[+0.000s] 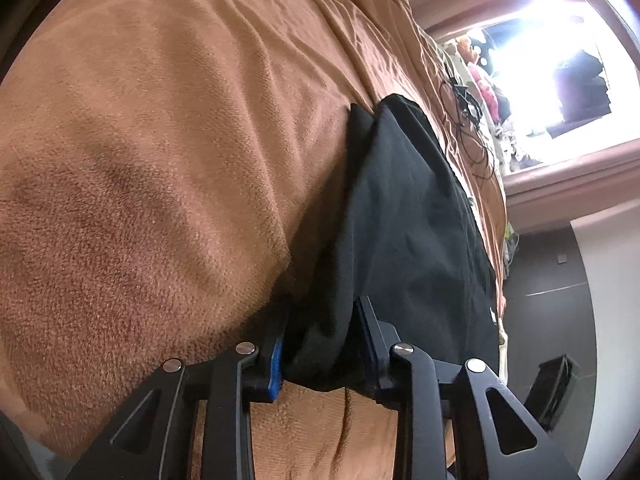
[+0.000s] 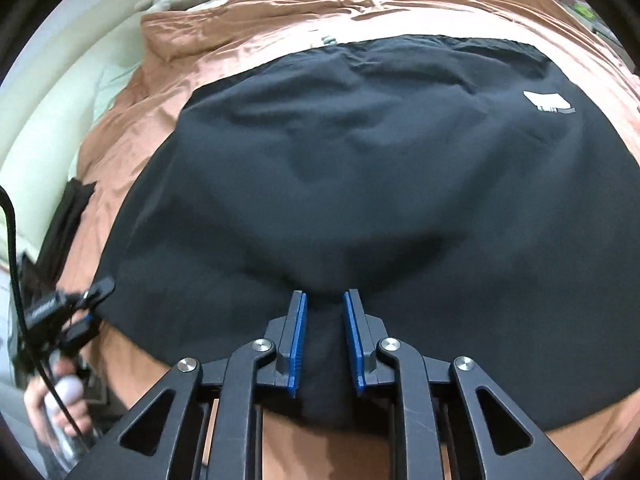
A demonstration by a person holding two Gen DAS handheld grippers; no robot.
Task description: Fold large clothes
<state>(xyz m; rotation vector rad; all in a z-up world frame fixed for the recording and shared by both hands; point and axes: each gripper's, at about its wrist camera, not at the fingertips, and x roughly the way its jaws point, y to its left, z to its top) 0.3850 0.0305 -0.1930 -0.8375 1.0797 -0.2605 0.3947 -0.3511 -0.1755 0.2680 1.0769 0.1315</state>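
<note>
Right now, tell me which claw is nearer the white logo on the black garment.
Right. The right claw grips the black garment mid-hem, below the white logo; the left claw holds the far corner.

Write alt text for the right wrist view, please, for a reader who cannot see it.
The right hand-held gripper pinches a bunched fold at the near edge of a black garment spread over a brown bedspread. A white label shows on the garment's far right. At the left edge, a hand holds the left hand-held gripper at the garment's left edge.

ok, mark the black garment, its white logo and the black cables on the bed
black garment (image 2: 360,184): right wrist view, middle of fabric.
white logo (image 2: 546,102): right wrist view, patch centre.
black cables (image 1: 468,120): left wrist view, tangle on the brown bedspread (image 1: 160,160).
</note>
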